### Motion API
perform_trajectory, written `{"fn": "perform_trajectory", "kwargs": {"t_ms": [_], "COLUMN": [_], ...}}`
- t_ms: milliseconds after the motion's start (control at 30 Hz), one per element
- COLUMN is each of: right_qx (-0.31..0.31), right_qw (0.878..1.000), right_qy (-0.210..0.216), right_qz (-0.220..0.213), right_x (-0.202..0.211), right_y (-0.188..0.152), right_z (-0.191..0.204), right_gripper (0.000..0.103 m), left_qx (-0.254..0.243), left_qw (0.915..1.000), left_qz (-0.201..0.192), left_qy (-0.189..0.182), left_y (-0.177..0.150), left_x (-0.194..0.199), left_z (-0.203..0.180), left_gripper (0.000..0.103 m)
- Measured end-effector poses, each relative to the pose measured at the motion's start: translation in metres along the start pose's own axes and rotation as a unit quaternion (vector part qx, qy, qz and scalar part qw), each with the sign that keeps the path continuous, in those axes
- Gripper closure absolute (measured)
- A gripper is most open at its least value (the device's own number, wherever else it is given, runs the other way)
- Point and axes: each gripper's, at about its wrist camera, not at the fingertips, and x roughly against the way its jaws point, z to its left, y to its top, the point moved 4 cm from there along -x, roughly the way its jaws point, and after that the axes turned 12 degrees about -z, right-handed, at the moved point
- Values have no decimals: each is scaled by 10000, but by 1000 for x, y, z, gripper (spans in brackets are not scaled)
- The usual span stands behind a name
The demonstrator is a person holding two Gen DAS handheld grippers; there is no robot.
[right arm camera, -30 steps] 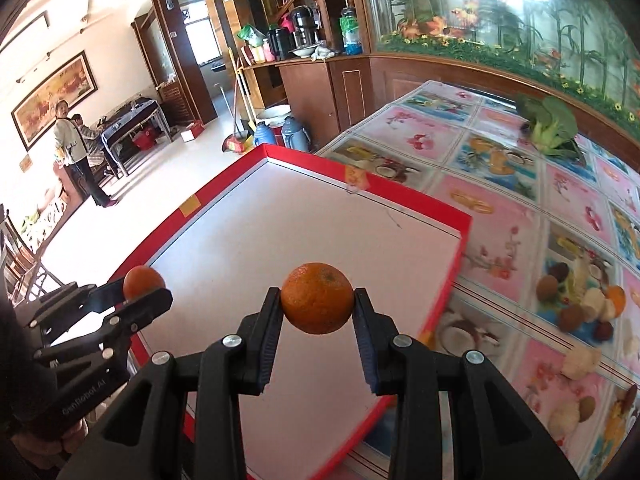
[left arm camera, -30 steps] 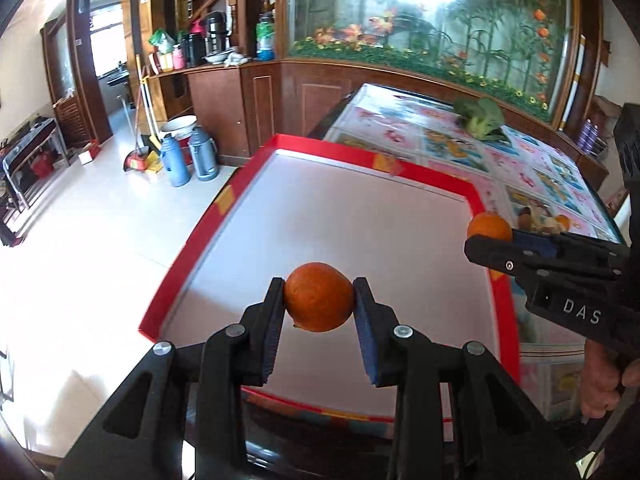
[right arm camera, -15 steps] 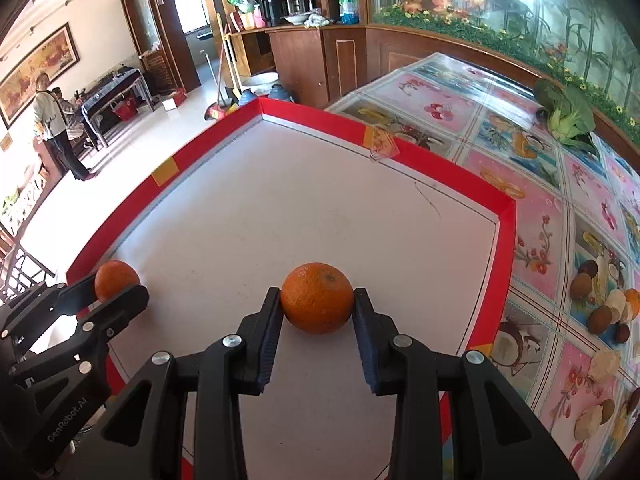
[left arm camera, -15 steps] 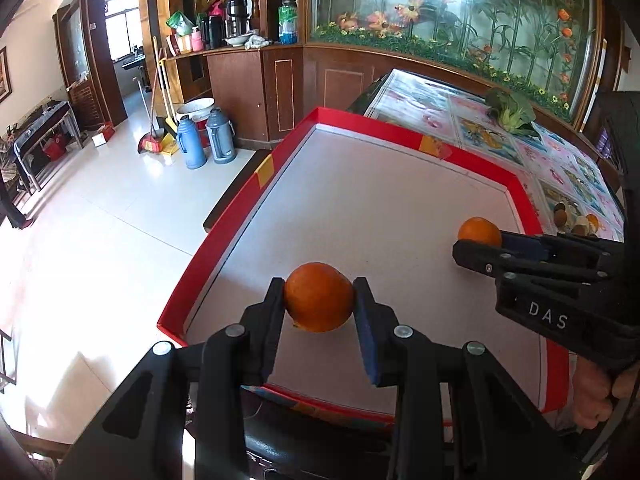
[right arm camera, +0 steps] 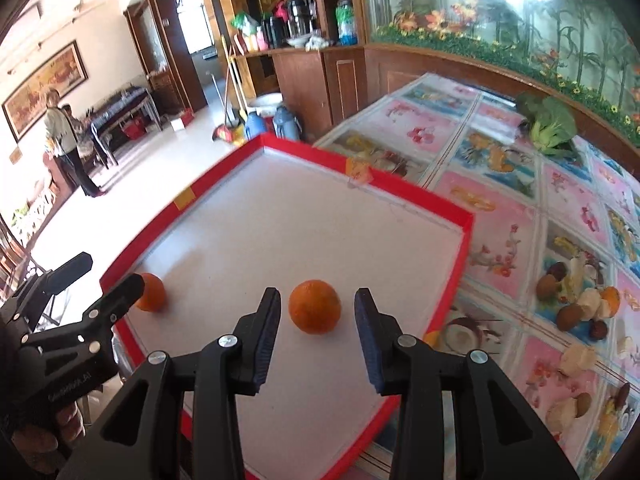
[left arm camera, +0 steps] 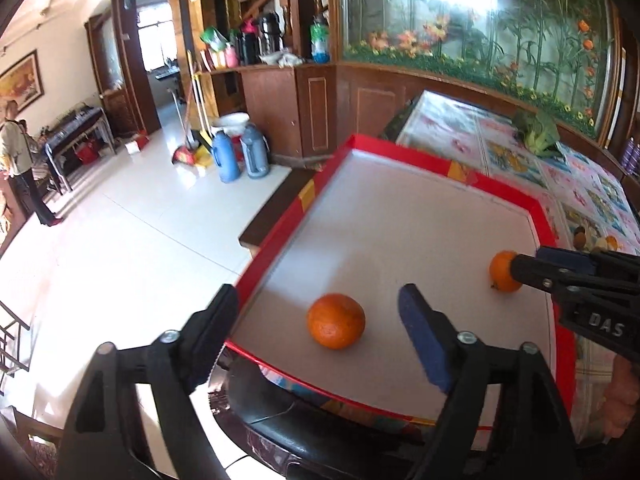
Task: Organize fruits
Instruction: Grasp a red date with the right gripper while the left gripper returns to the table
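Two oranges down on the white floor of the red-rimmed tray (left arm camera: 496, 192), both near its near edge. Left orange (left arm camera: 335, 321) close to the tray's near left corner, resting between the blue pads of the left gripper (left arm camera: 316, 320); jaws released, just opened wide, clear gaps on both sides of the fruit, no pad touching it. Right orange (right arm camera: 315, 306) farther toward the tray's right rim, sitting between the pads of the right gripper (right arm camera: 316, 322); jaws let go too, just parted a little, narrow gaps on either side, fruit free on the tray floor. Oranges well apart from each other along that near edge.

Seen from the right wrist, left gripper at the lower left with one finger crossing in front of the left orange. Seen from the left wrist, right gripper coming in from the right edge, its tip overlapping the right orange.

Tray lying on the bench (right arm camera: 500, 168), at its left end, over a fruit-patterned cloth. Leafy green vegetable (right arm camera: 550, 124) by the bench's far edge. Cluster of small fruits and nuts (right arm camera: 576, 300) on the cloth right of the tray.
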Motion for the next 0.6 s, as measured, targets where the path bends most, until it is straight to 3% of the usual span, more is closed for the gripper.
{"fn": "perform_trajectory", "kwargs": {"t_ms": [133, 300, 600], "right_qx": [-74, -153, -121], "right_qw": [9992, 9972, 9878], "right_qy": [-191, -527, -1548], "right_qz": [-345, -515, 116], "right_x": [34, 72, 108], "right_y": [9, 7, -30], "right_z": [-27, -75, -180], "right_gripper": [56, 55, 55], "left_qx": [17, -192, -980], "left_qw": [9995, 9973, 9866], "left_qz": [-317, -493, -262], "left_qy": [-39, -514, -1278], "left_y": [14, 20, 11], "left_x": [20, 43, 55], "left_z": [-10, -48, -138], "left_gripper": [4, 0, 0]}}
